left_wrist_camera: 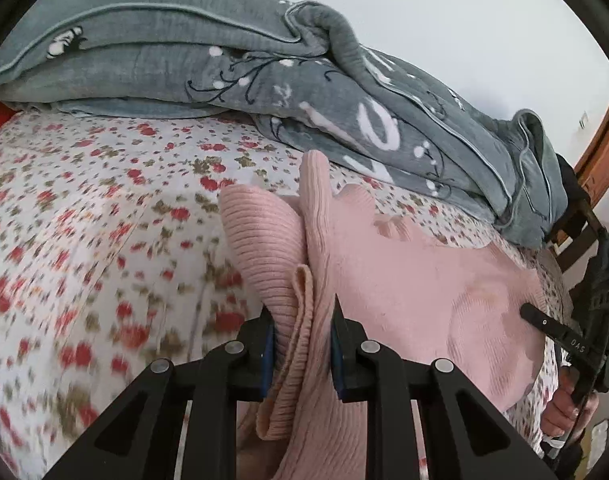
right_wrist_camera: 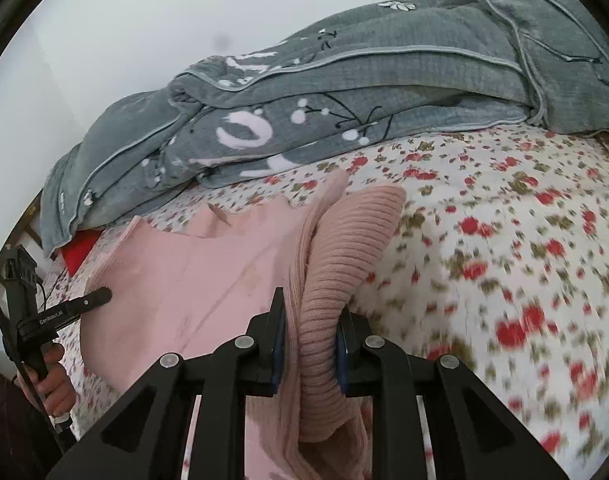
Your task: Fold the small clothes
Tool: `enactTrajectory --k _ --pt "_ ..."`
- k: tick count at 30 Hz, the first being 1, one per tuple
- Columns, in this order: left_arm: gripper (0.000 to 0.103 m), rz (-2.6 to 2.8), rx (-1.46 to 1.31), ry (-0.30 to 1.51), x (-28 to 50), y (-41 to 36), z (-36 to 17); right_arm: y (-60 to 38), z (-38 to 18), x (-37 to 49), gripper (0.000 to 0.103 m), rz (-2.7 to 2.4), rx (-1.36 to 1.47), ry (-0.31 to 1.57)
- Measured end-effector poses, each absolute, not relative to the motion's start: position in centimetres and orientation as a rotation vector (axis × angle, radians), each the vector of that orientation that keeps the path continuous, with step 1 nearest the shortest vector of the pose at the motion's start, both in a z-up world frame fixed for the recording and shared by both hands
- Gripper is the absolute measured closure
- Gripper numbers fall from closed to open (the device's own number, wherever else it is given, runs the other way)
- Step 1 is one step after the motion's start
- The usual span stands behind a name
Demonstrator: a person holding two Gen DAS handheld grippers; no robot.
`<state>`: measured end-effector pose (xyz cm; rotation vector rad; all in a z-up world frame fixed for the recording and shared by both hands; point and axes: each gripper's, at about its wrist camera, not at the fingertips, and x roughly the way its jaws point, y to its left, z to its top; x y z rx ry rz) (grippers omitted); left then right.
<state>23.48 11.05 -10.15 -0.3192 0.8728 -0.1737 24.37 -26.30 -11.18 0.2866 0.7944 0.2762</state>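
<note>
Pink ribbed knit fills the middle of both views: a small pink sweater (left_wrist_camera: 416, 280) lies on the bed's floral sheet (left_wrist_camera: 84, 220), its scalloped edge toward a heaped grey blanket (left_wrist_camera: 264, 72) printed with white letters and sprigs. The blanket sits along the far side of the bed, touching the sweater's far edge or just behind it — which of the two cannot be told.

The left gripper (left_wrist_camera: 302, 316) is clenched on a bunched fold of the sweater's ribbed edge, the cloth rising between its fingers (left_wrist_camera: 267, 336) and spilling down toward the camera. The right gripper (right_wrist_camera: 310, 312) grips the same garment at its opposite side, a ribbed sleeve (right_wrist_camera: 352, 232) curling up and over between its black fingers (right_wrist_camera: 274, 320).

Each wrist view catches the other tool at its edge: a hand (left_wrist_camera: 568, 404) wrapped round a black handle at the right of the left view, and a hand (right_wrist_camera: 52, 384) at the left of the right view. The sweater's smooth body is stretched between the two grips, low over the sheet.
</note>
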Motion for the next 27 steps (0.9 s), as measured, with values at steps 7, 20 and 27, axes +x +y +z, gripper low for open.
enactTrajectory --k 7,20,27 --pt "0.081 -0.176 -0.28 0.874 16.0 10.3 -10.0 -27.1 -10.8 17.1 0.083 0.284 0.27 0.807" --pt "0.064 -0.122 -0.251 0.861 9.4 10.2 -13.1 -30.2 -15.5 10.7 0.056 0.191 0.246 0.813" --pt "0.038 -0.132 -0.293 0.863 9.7 11.1 -14.6 -27.7 -11.7 5.4 0.054 0.079 0.157 0.63"
